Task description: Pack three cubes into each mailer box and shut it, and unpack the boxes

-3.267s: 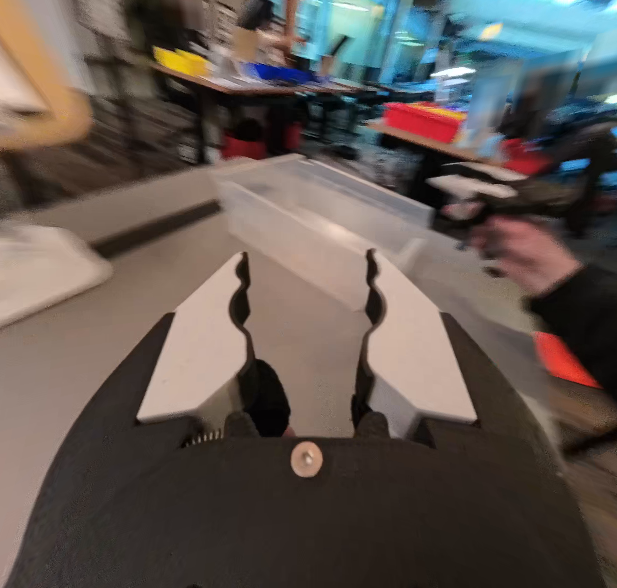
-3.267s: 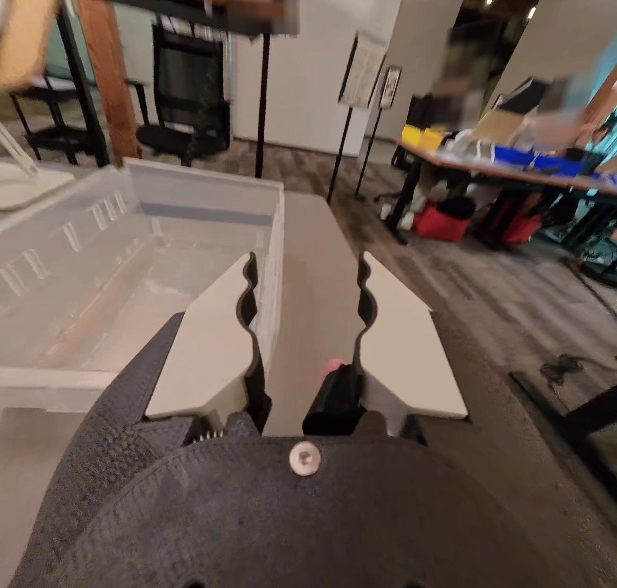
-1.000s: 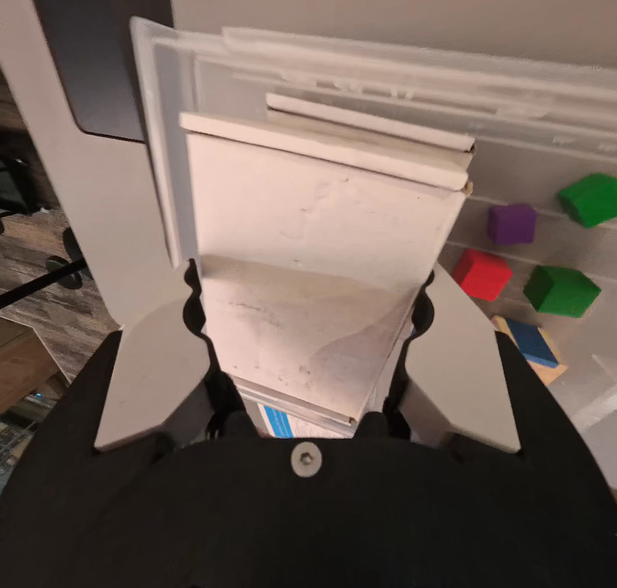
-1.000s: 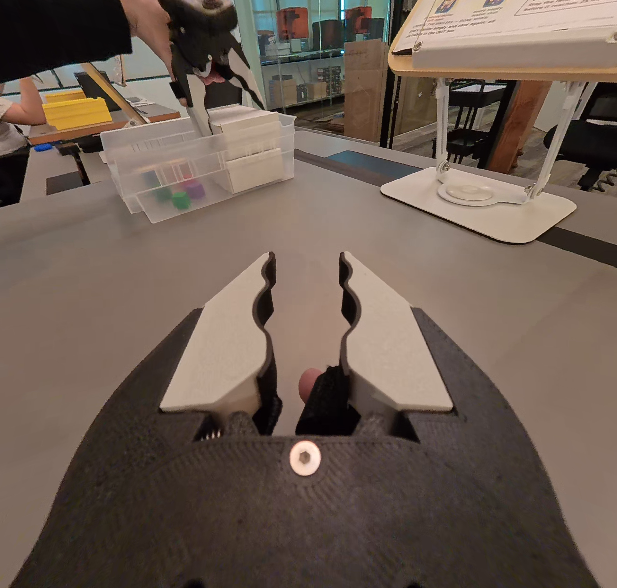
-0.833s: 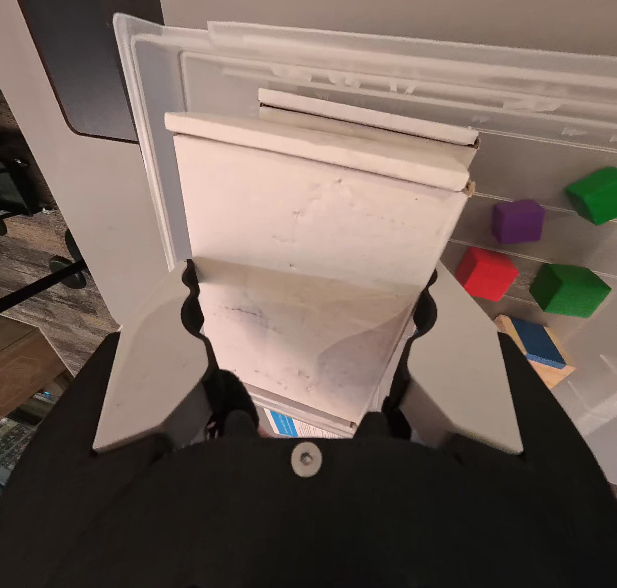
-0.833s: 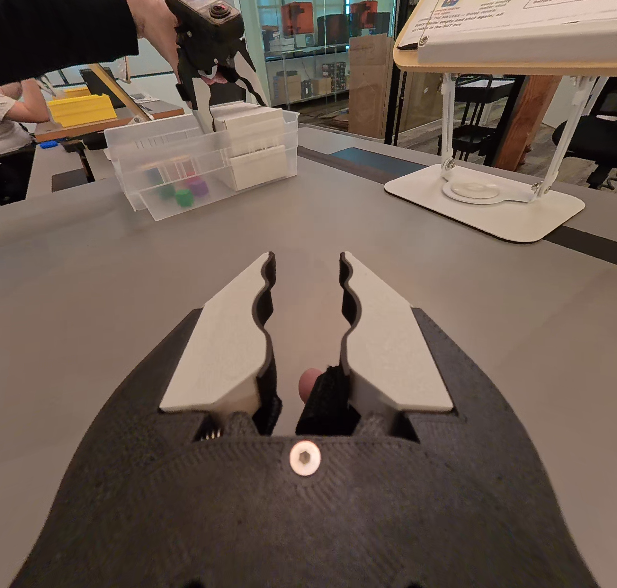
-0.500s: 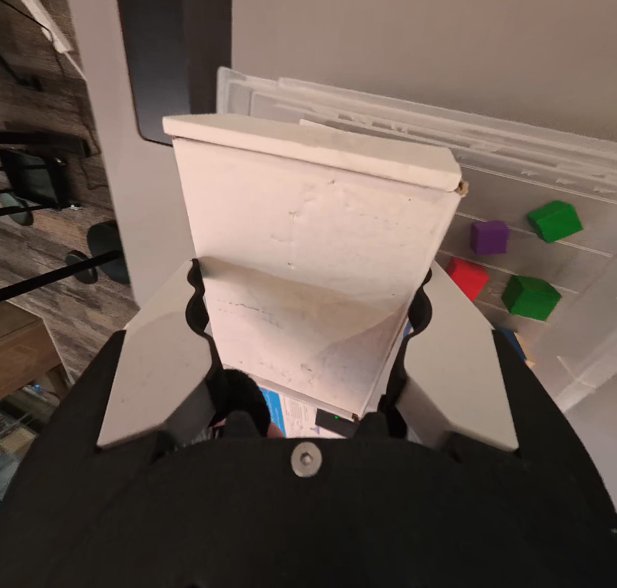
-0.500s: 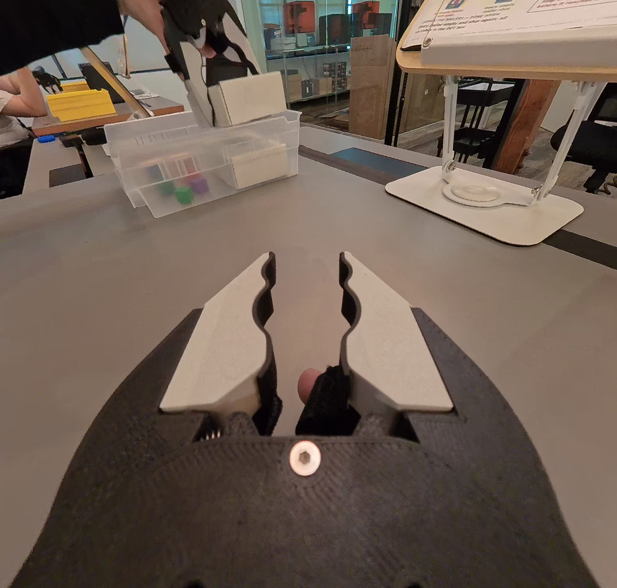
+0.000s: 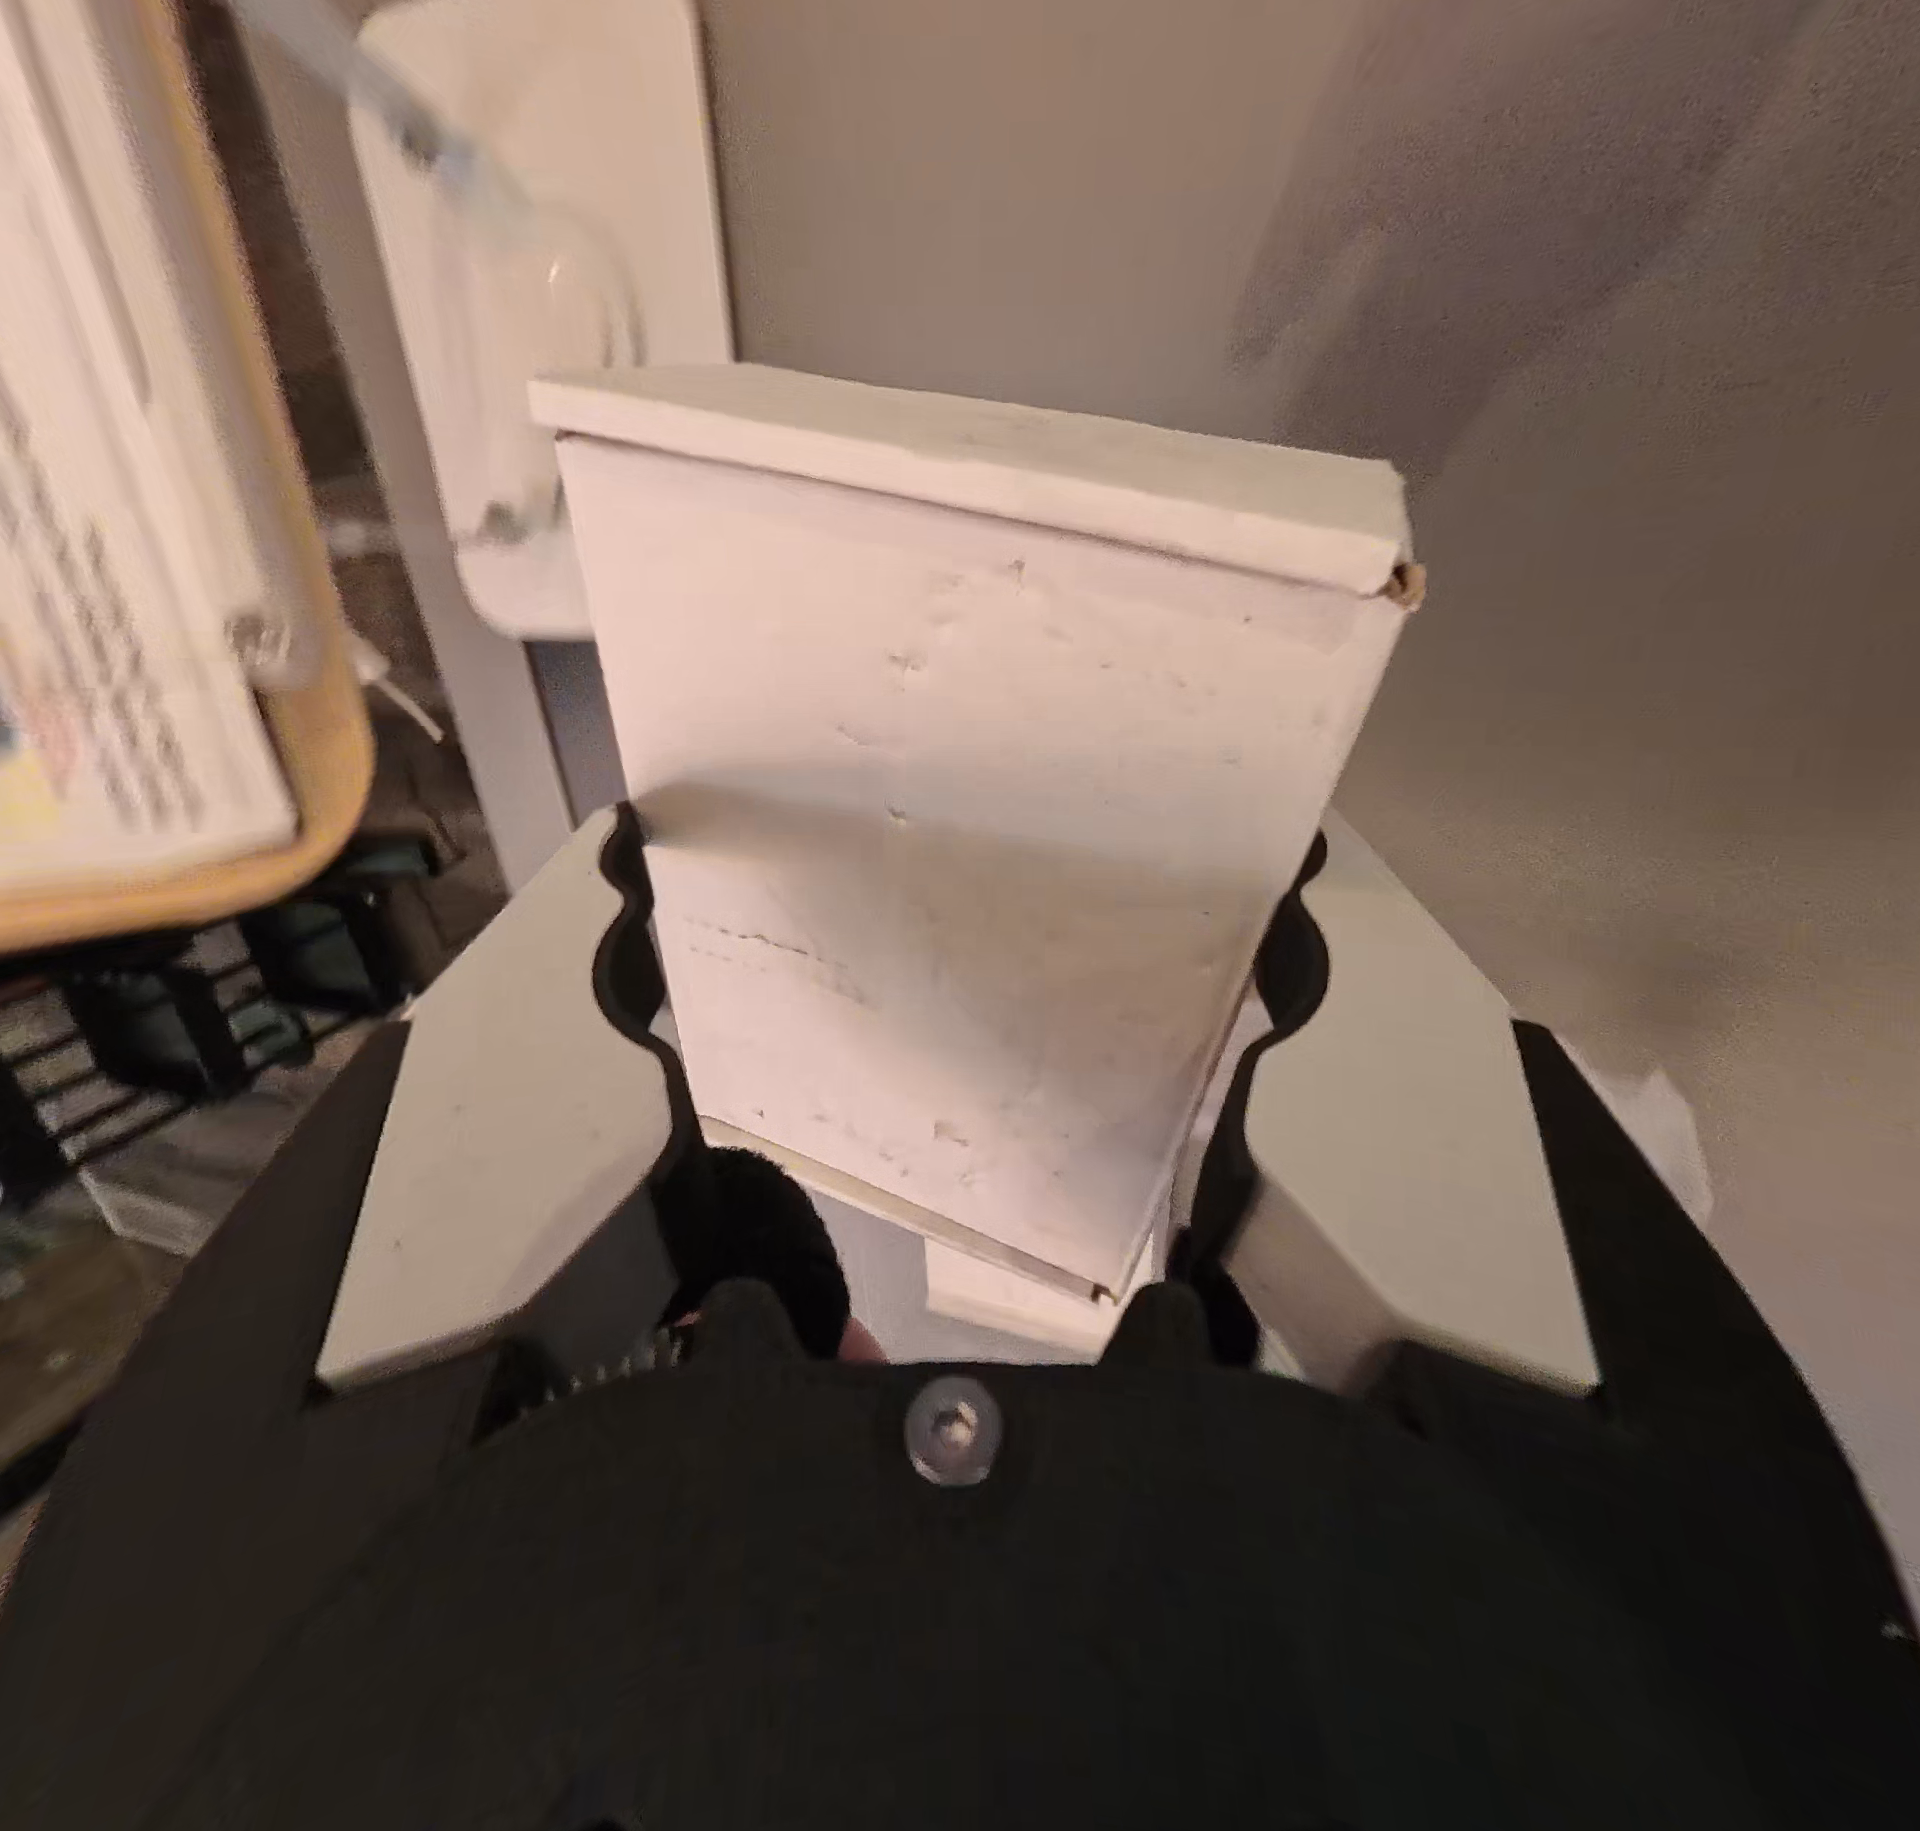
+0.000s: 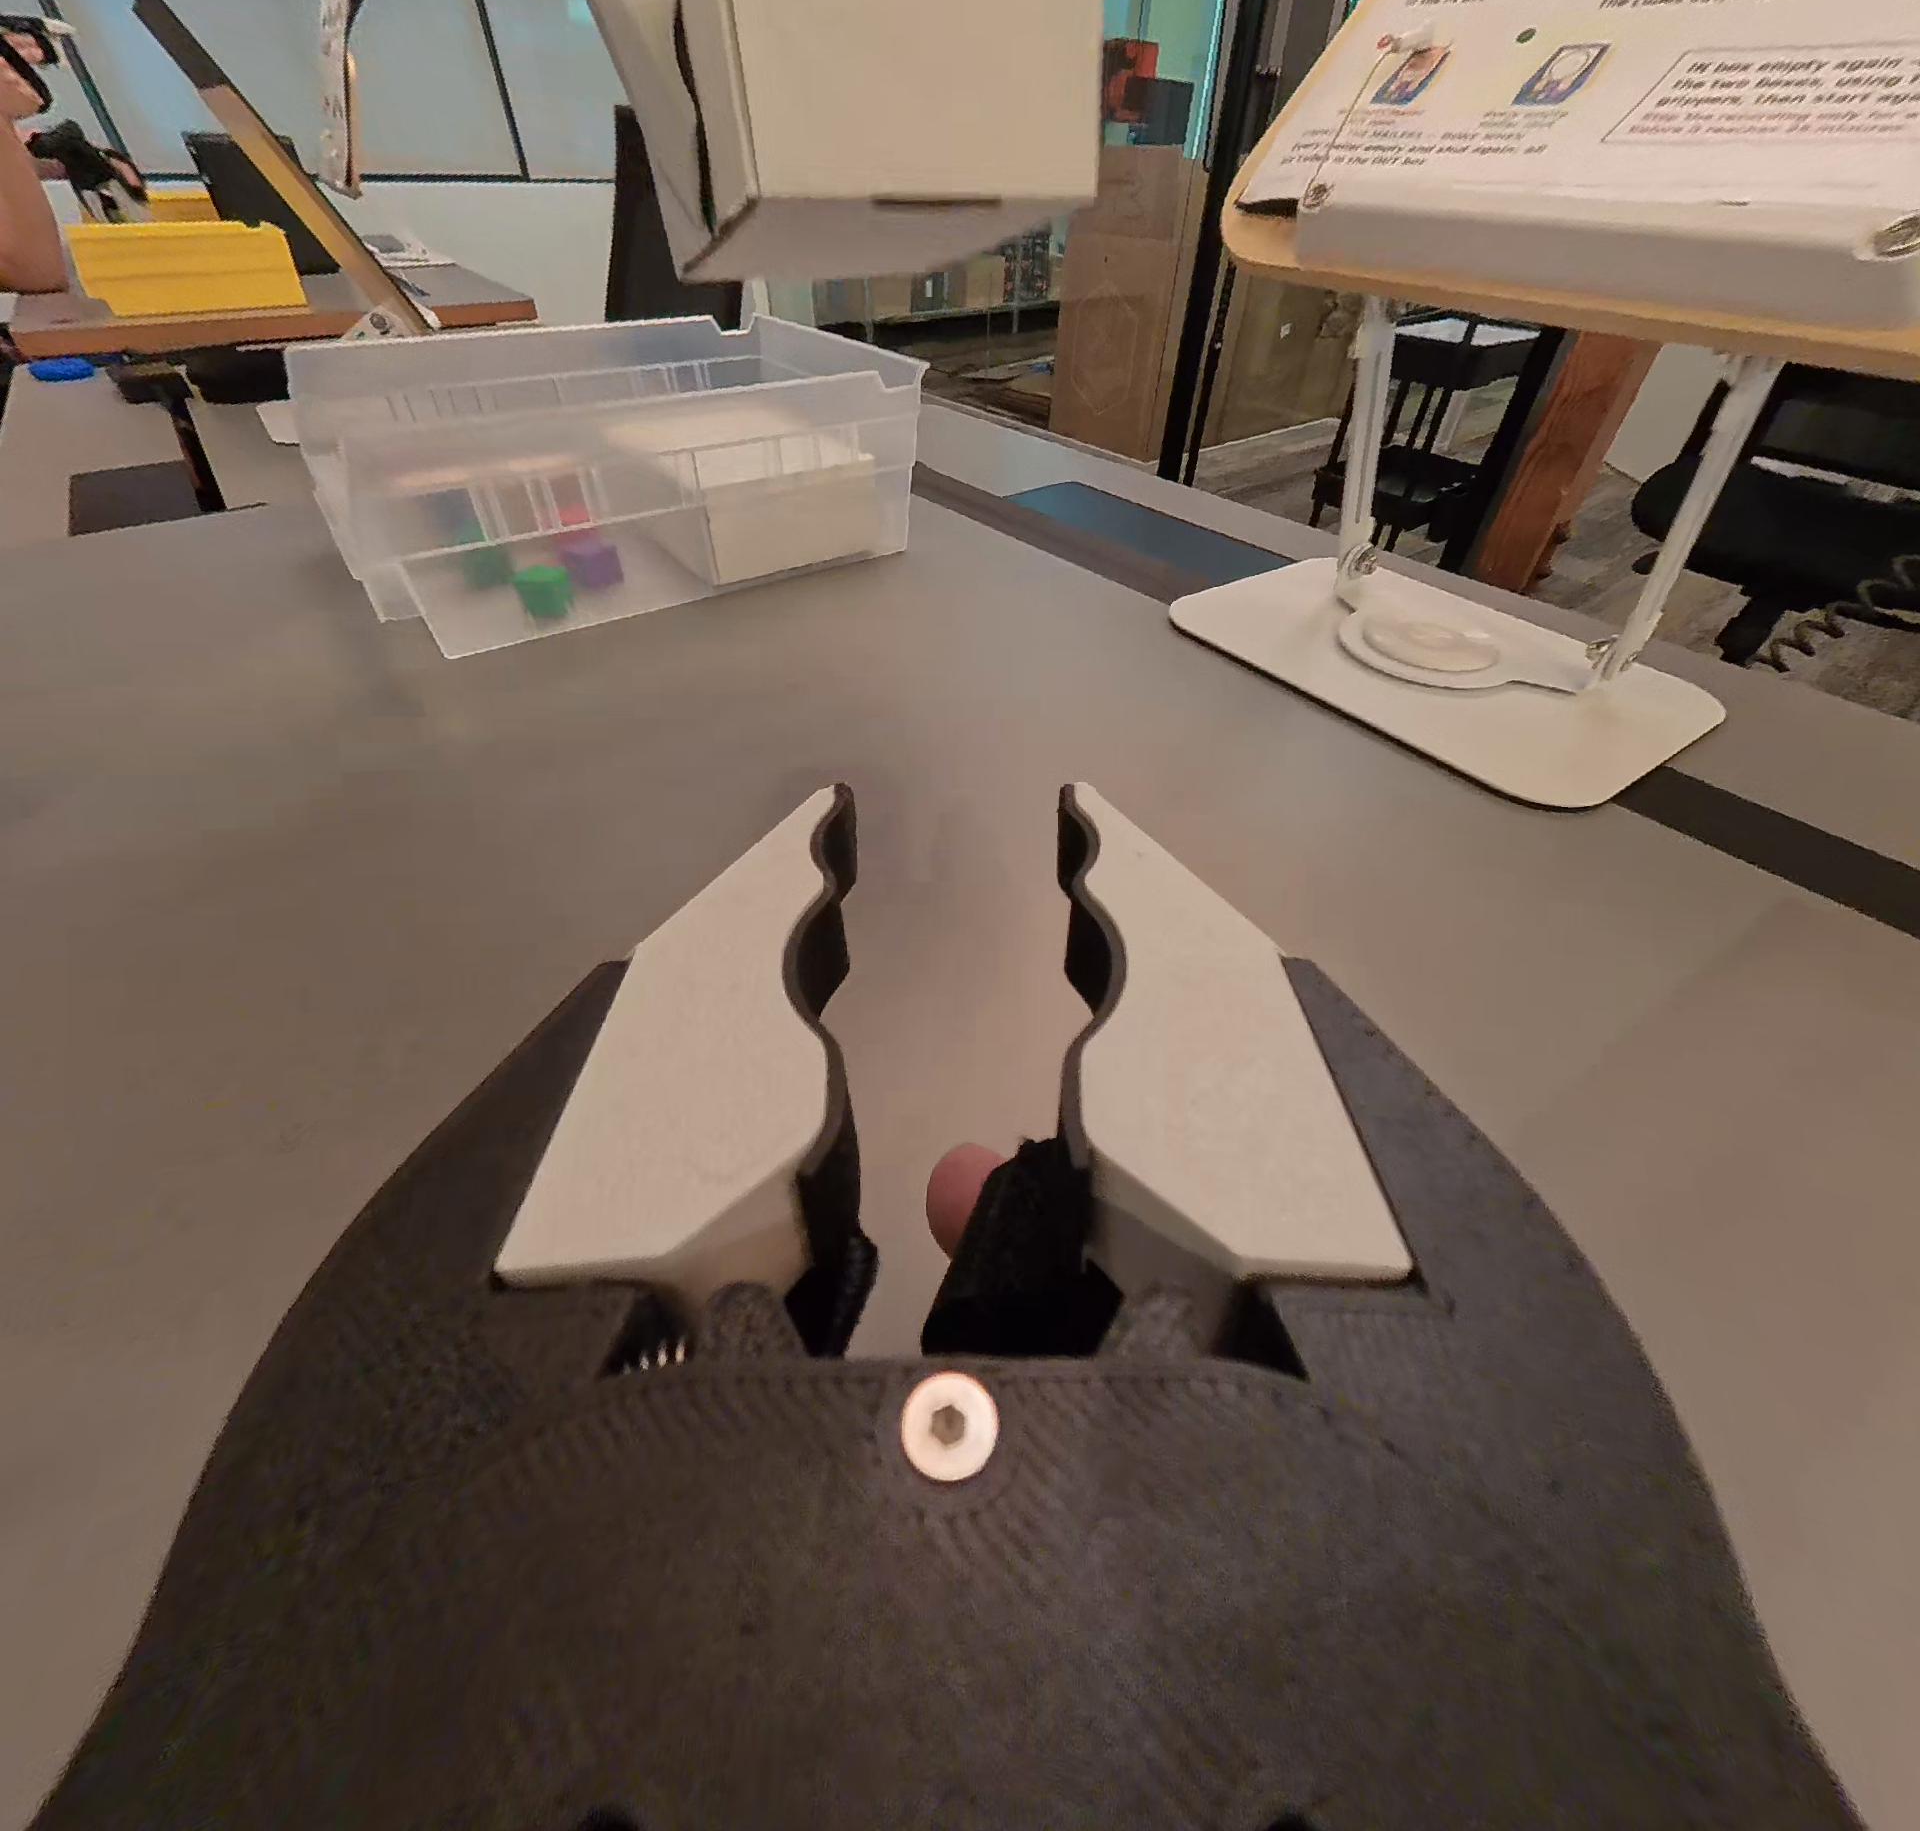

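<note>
Now your left gripper (image 9: pixel 961 888) pinches the white mailer box (image 9: pixel 966 794) up in the air above the grey table (image 10: pixel 312 846) — your right gripper (image 10: pixel 956 825) hovers low, fingers parted and empty.

Left claw (image 10: pixel 634 46) cut off by top edge in right wrist view; mailer box (image 10: pixel 894 88) motion-blurred. Cubes (image 10: pixel 540 576) dimmed behind frosted bin (image 10: pixel 623 431) wall, count unclear. Box contents hidden in left wrist view
</note>
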A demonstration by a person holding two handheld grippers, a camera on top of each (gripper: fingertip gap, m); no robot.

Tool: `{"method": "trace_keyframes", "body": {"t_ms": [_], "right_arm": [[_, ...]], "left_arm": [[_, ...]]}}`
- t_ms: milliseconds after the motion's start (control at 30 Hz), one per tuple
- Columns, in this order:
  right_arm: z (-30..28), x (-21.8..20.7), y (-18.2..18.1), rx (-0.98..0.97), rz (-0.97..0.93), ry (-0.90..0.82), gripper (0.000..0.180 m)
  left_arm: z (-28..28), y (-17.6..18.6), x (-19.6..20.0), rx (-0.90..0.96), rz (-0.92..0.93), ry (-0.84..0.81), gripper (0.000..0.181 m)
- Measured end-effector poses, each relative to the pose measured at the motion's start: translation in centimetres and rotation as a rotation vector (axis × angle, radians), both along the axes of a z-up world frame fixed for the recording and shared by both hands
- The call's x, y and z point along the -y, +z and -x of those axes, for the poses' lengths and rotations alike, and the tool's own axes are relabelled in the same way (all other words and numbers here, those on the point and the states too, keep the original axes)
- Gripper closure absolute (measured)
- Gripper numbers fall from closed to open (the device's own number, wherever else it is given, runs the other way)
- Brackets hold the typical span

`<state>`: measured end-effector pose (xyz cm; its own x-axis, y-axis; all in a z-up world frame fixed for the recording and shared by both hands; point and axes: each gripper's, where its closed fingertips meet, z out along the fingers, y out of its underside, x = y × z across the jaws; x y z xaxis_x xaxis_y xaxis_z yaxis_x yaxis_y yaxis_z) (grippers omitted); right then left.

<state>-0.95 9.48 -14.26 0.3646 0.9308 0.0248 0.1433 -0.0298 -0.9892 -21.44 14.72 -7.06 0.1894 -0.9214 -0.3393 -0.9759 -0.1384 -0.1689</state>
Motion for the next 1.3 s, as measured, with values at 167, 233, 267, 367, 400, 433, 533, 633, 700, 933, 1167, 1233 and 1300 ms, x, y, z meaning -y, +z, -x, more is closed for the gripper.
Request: {"method": "trace_keyframes", "body": {"t_ms": [167,233,267,367,400,433,533,633,700,933,1167,1233,1300], "right_arm": [[-1.2,-1.1,0.5,0.022,-0.068,-0.064,0.139],[-1.5,-1.3,0.1,0.119,-0.190,-0.094,0.133],[-1.6,-1.3,-0.5,0.206,-0.276,-0.112,0.132],[-0.8,-0.3,-1.9,0.420,-0.540,-0.123,0.125],[-0.4,-0.1,-2.1,0.466,-0.606,-0.131,0.120],[0.0,0.0,-2.3,0.514,-0.668,-0.141,0.113],[1.0,-0.5,-3.8,0.650,-0.804,-0.143,0.107],[1.4,-1.7,-4.0,0.732,-0.906,-0.214,0.106],[1.4,-2.4,-3.3,0.760,-0.989,-0.269,0.109],[1.6,-3.1,-3.1,0.809,-1.076,-0.264,0.119],[-1.1,-4.4,-3.0,0.795,-0.937,-0.222,0.121],[-1.7,-4.8,-3.0,0.788,-0.894,-0.216,0.121],[-1.9,-4.8,-3.0,0.783,-0.878,-0.205,0.121]], "left_arm": [[-9.0,-6.3,-0.3,-0.022,0.151,-0.094,0.063],[-11.3,-9.2,-0.1,-0.018,0.229,-0.114,0.063],[-12.1,-10.6,0.1,-0.017,0.269,-0.116,0.063],[-13.7,-13.3,0.2,0.001,0.343,-0.108,0.064],[-13.8,-13.8,0.3,-0.004,0.369,-0.095,0.064],[-14.1,-14.1,0.4,0.000,0.390,-0.083,0.063],[-14.9,-13.8,0.7,0.030,0.448,-0.049,0.063],[-14.7,-13.8,0.4,0.013,0.460,-0.002,0.063],[-14.8,-13.7,0.6,0.034,0.494,0.032,0.063],[-16.4,-13.5,0.9,0.106,0.455,0.037,0.056],[-15.2,-10.0,3.9,0.225,0.121,-0.024,0.037],[-14.6,-9.6,5.0,0.275,-0.006,-0.017,0.037],[-14.1,-10.0,5.4,0.303,-0.165,-0.022,0.043]]}}
